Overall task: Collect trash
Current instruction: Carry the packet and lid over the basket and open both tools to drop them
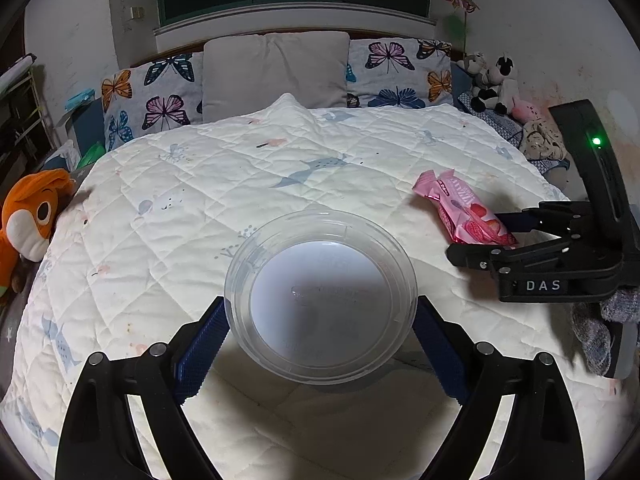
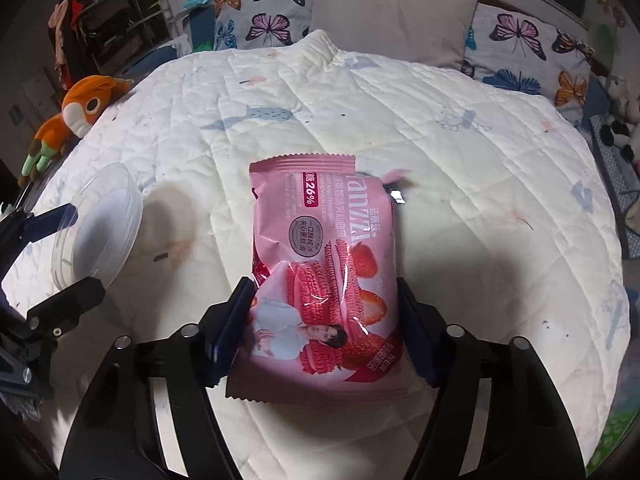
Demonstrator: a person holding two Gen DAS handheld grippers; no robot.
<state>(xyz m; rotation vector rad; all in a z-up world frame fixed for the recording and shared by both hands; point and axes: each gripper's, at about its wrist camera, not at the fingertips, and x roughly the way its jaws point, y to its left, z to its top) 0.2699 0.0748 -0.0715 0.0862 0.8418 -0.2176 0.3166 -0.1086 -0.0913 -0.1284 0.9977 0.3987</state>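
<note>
A clear round plastic bowl (image 1: 320,296) hangs just above the white quilt, casting a shadow on it. My left gripper (image 1: 320,312) is shut on it, one blue pad against each side of the rim. To its right lies a pink strawberry snack wrapper (image 1: 460,208), torn open at its far end. My right gripper (image 2: 322,304) is shut on the wrapper (image 2: 320,240), pads pressing both long edges near its lower half while it rests on the quilt. The right wrist view shows the bowl (image 2: 100,220) at the left, in the left gripper (image 2: 82,246).
The white quilt (image 1: 240,184) covers the bed. Butterfly pillows (image 1: 152,96) and a grey pillow (image 1: 276,68) line the headboard. An orange plush toy (image 1: 32,220) lies at the left edge, more plush toys (image 1: 492,80) at the far right. A grey-gloved hand (image 1: 600,320) holds the right gripper.
</note>
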